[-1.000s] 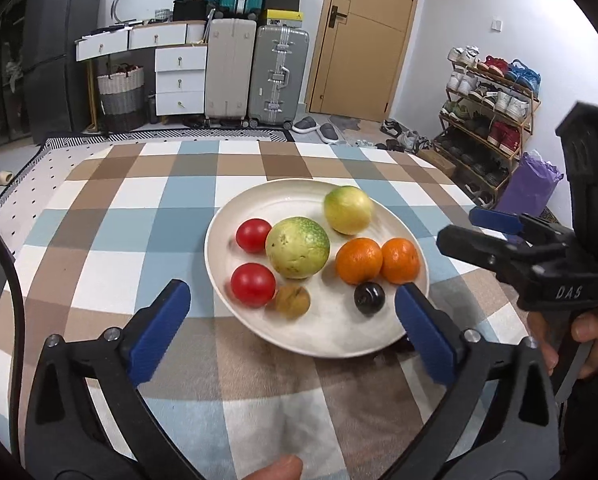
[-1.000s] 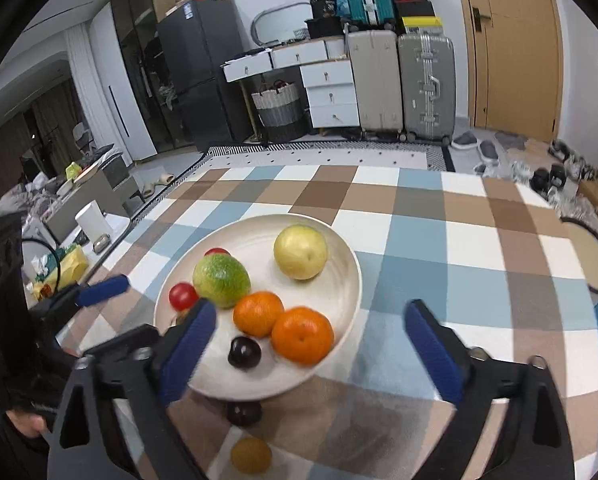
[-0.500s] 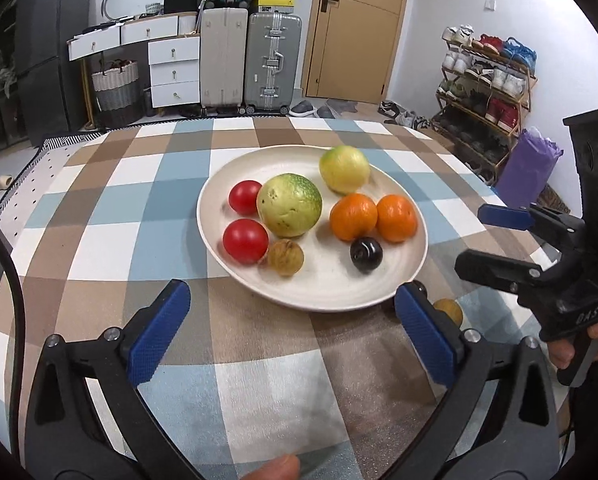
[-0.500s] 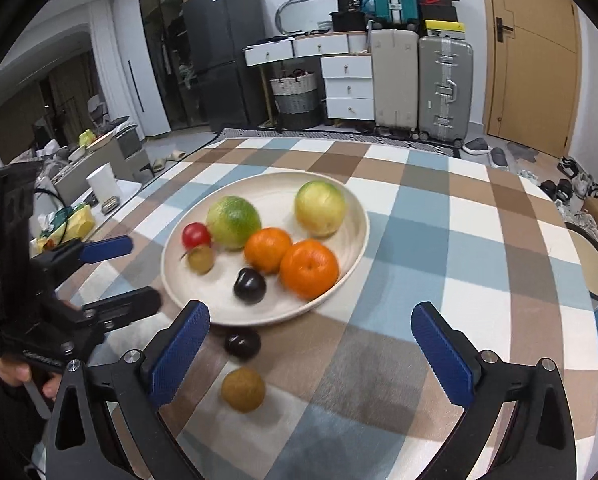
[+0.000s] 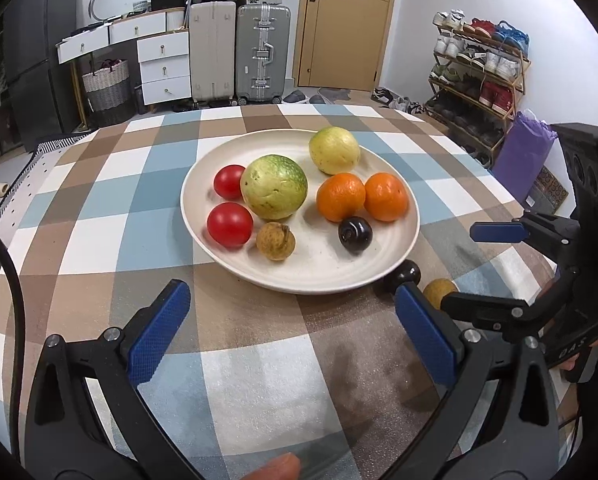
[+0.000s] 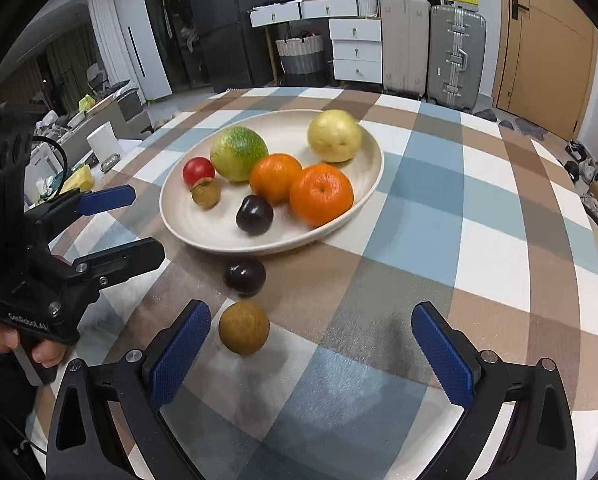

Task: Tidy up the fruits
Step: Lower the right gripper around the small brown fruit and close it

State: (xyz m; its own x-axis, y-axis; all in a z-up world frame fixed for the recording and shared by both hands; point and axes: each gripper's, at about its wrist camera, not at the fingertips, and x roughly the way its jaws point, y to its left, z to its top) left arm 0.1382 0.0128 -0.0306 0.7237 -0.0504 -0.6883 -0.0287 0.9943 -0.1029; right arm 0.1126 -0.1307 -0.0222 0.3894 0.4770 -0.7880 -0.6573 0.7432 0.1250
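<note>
Both grippers hang low, side by side. The left gripper (image 5: 291, 332) stands with its blue pads wide apart and nothing between them; a fingertip (image 5: 277, 465) shows at its near edge. The right gripper (image 6: 311, 352) is spread just as wide, empty. A hand (image 6: 27, 344) wraps the left handle.

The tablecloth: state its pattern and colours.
The tablecloth is checked in blue, brown, white and grey squares, clearest in the right wrist view.
</note>
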